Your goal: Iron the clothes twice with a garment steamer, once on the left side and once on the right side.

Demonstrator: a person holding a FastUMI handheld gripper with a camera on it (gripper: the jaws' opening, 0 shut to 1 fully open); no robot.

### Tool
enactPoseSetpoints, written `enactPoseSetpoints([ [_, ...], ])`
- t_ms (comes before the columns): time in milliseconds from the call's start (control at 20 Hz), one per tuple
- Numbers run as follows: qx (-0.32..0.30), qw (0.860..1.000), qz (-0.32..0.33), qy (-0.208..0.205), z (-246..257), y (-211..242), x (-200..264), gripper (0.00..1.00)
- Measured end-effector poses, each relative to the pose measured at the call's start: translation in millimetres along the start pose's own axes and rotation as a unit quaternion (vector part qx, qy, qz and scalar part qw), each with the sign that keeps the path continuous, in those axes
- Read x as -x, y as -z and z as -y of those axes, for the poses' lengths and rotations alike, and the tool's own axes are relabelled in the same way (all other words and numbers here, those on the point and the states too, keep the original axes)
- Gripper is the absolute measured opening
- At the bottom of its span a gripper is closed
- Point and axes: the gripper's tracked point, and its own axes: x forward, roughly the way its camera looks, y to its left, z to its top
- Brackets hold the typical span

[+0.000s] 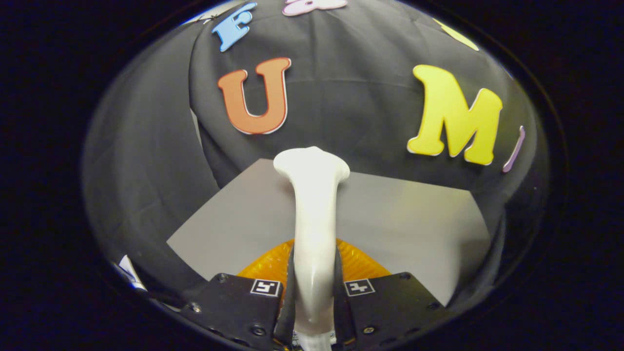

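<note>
so the gripper is clenched on the garment steamer, both fingers pressing the white handle from either side, with the handle running straight out ahead between them and ending in the flared steam head. using the steamer as my landmark: just under its lower stretch, right beyond the fingers, there's an orange ribbed piece, translucent looking. i can't tell if it's the steamer's water tank or something separate. past that, beneath and around the head, is a pale grey table top, and beyond the head it's the black cloth wall of the booth.

the clothes are the odd bit, i honestly can't make out a garment near the steamer from here, so where it sits i can't say.

my read: this is the carry stage, steamer gripped and held above the table, no pass started yet. next move needs the head brought round to face the garment's left side, kept close to the fabric, then one slow steady stroke without the handle twisting in the grip.
</note>
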Motion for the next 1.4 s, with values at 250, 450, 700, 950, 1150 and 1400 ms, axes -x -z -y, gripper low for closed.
enactPoseSetpoints([
  [250, -0.004, 0.996, 0.087, -0.036, 10.6, -21.4, 91.3, 0.34],
  [450, -0.025, 0.993, 0.110, -0.043, 28.8, -6.9, 160.4, 0.34],
  [700, -0.039, 0.989, 0.141, -0.020, 69.7, 14.4, 234.0, 0.34],
  [950, -0.060, 0.975, 0.211, 0.046, 137.4, 21.0, 329.5, 0.34],
  [1150, -0.048, 0.931, 0.324, 0.160, 208.8, -10.0, 419.1, 0.34],
  [1400, -0.033, 0.889, 0.340, 0.306, 283.6, -24.3, 437.8, 0.34],
])
